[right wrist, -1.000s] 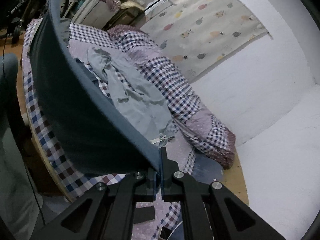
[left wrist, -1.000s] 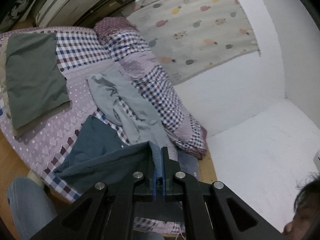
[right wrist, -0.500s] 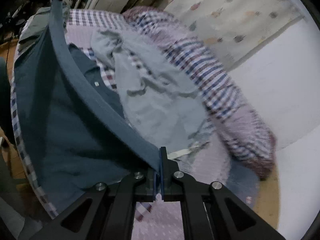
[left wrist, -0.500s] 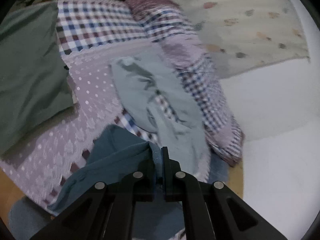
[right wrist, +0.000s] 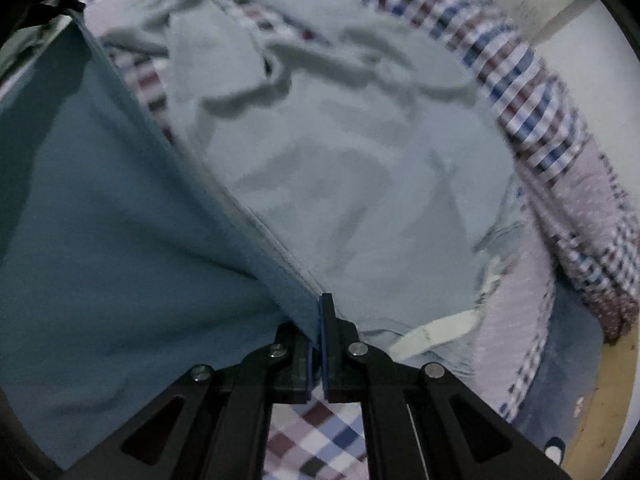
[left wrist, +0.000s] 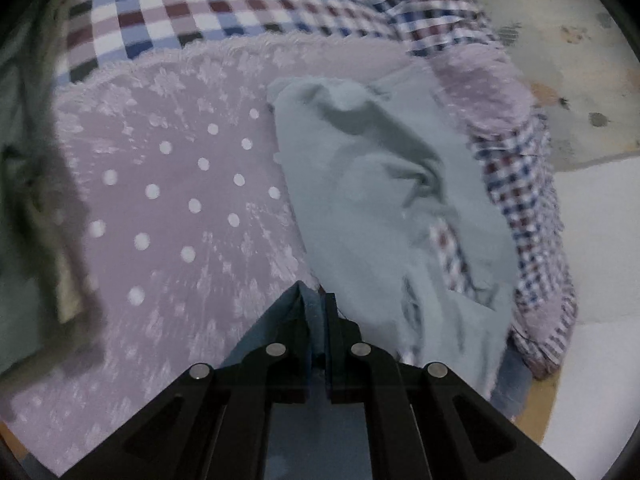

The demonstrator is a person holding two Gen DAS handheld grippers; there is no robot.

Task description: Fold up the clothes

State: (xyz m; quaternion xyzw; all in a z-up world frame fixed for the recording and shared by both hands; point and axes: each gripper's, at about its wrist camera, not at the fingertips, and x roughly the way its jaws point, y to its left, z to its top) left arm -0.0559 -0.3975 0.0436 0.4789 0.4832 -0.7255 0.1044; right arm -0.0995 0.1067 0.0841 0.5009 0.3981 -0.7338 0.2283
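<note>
Grippers point(left wrist: 318, 312) point(right wrist: 318, 316) lowered; teal garment point(right wrist: 100, 220) clamped (no labels).

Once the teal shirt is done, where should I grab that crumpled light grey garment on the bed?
Probably the light grey garment by its far upper edge, coming from the open polka-dot sheet side; that edge lies exposed, while the near end is bunched.

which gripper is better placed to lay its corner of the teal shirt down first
Left, probably. The left hand-held gripper pinches the teal shirt over bare pink bedspread. The right hand-held gripper holds its corner above the crumpled grey garment.
</note>
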